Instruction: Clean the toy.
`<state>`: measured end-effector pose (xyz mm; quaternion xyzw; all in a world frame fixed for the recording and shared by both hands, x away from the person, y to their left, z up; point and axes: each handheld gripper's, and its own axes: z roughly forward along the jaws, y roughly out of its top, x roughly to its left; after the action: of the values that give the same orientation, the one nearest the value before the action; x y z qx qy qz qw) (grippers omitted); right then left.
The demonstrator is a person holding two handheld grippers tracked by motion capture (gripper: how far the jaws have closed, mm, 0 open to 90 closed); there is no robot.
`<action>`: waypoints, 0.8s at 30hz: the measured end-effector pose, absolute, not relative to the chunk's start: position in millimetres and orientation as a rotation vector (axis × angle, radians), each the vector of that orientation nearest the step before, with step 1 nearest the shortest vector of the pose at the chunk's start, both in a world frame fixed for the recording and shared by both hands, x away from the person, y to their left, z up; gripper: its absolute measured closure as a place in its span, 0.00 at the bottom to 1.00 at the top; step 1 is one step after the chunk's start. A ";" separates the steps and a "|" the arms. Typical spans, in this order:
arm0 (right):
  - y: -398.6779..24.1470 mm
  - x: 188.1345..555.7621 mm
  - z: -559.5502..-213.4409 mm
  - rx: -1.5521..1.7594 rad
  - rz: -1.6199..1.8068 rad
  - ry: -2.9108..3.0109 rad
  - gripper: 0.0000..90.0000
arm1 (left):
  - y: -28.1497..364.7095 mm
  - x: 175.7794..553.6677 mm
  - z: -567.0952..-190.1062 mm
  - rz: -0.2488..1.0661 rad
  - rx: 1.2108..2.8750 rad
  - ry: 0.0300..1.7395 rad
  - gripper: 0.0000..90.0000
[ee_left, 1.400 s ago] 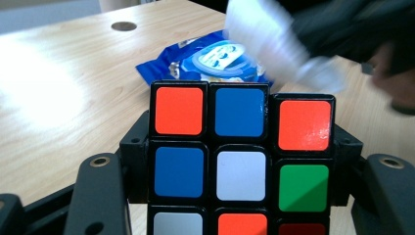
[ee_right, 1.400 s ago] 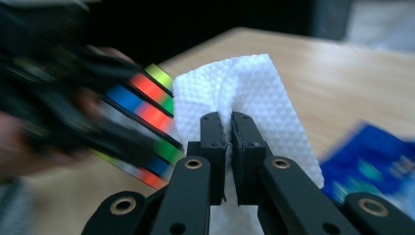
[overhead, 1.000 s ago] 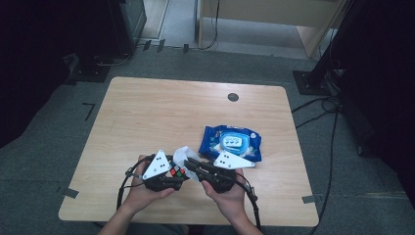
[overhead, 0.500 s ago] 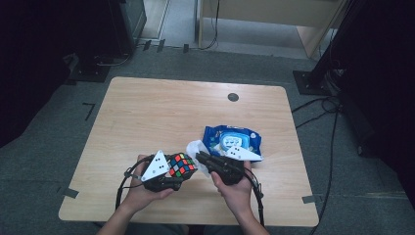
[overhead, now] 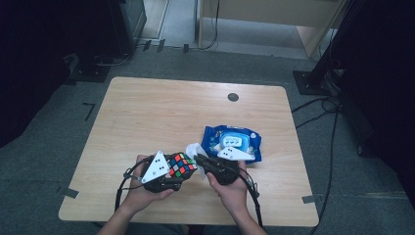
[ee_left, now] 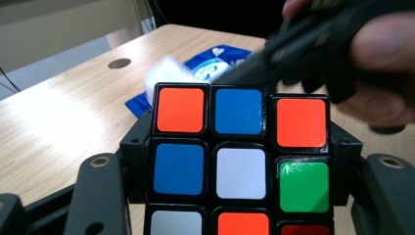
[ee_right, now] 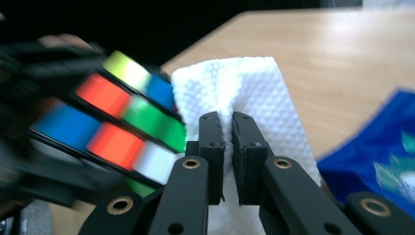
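A scrambled puzzle cube (overhead: 181, 164) (ee_left: 240, 161) sits clamped in my left gripper (overhead: 177, 169), held just above the table's near edge. Its jaws press on the cube's two sides. My right gripper (overhead: 199, 159) (ee_right: 228, 128) is shut on a folded white wipe (ee_right: 244, 93) (overhead: 195, 149), pinched at its lower middle. The wipe rests against the cube's right side (ee_right: 132, 122). In the left gripper view the right gripper's dark jaws (ee_left: 293, 49) reach over the cube's top edge, with the wipe (ee_left: 164, 73) blurred behind it.
A blue pack of wet wipes (overhead: 232, 142) (ee_left: 215, 61) lies on the wooden table (overhead: 161, 112) just right of the hands. A round dark grommet (overhead: 233, 97) sits near the far edge. Cables and stands are on the floor around the table.
The cube has turned so its coloured faces point up. My right gripper has slid left and down, bringing the wipe against the cube's side.
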<state>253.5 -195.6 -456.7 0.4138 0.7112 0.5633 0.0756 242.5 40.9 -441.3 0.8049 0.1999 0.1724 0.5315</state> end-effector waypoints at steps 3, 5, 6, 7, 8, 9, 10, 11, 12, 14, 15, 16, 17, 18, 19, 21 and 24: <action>-198.1 254.9 -461.0 1.273 1.675 2.127 0.94 | 42.8 244.2 -441.5 0.419 1.924 0.483 0.38; -199.6 252.5 -455.9 1.246 1.705 2.102 0.94 | 43.9 245.9 -443.1 0.414 1.928 0.497 0.38; -200.0 250.2 -451.5 1.226 1.728 2.079 0.94 | 43.9 246.5 -443.9 0.412 1.930 0.502 0.38; -200.3 247.7 -446.9 1.198 1.762 2.062 0.94 | 43.9 247.1 -444.3 0.413 1.936 0.504 0.38; -199.9 244.5 -442.3 1.163 1.799 2.051 0.94 | 43.1 247.3 -444.8 0.413 1.939 0.507 0.38; -197.5 239.9 -437.4 1.120 1.830 2.045 0.94 | 42.3 247.2 -445.2 0.410 1.939 0.508 0.38; -194.3 236.6 -434.6 1.089 1.846 2.049 0.93 | 41.8 247.1 -445.4 0.411 1.943 0.506 0.38; -191.6 234.2 -433.1 1.071 1.856 2.059 0.93 | 41.3 246.6 -445.4 0.413 1.946 0.504 0.38; -187.6 232.0 -432.4 1.046 1.859 2.074 0.93 | 40.7 246.0 -445.2 0.412 1.944 0.503 0.38; -181.5 230.4 -434.8 1.030 1.834 2.090 0.92 | 40.4 245.3 -445.0 0.436 1.958 0.505 0.38; -181.6 231.6 -436.6 1.042 1.828 2.091 0.92 | 40.8 245.4 -445.3 0.438 1.961 0.509 0.38; -182.7 234.0 -439.1 1.063 1.817 2.098 0.92 | 41.6 245.4 -445.2 0.434 1.959 0.511 0.38; -184.7 236.9 -442.3 1.089 1.783 2.104 0.93 | 42.5 245.5 -444.5 0.436 1.954 0.512 0.38; -187.3 239.7 -446.4 1.112 1.737 2.104 0.93 | 43.1 245.7 -443.6 0.436 1.948 0.513 0.38; -190.7 243.1 -451.3 1.136 1.703 2.107 0.93 | 43.9 245.9 -442.9 0.435 1.939 0.515 0.38; -197.9 251.1 -463.2 1.197 1.620 2.135 0.93 | 46.9 247.1 -441.0 0.421 1.920 0.520 0.38; -207.4 261.3 -482.4 1.260 1.510 2.175 0.93 | 50.0 249.2 -440.9 0.429 1.917 0.537 0.38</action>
<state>261.3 -207.4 -482.4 0.4274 0.7377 0.5120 0.1044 249.2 50.0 -440.9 0.8012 0.2245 0.1794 0.5249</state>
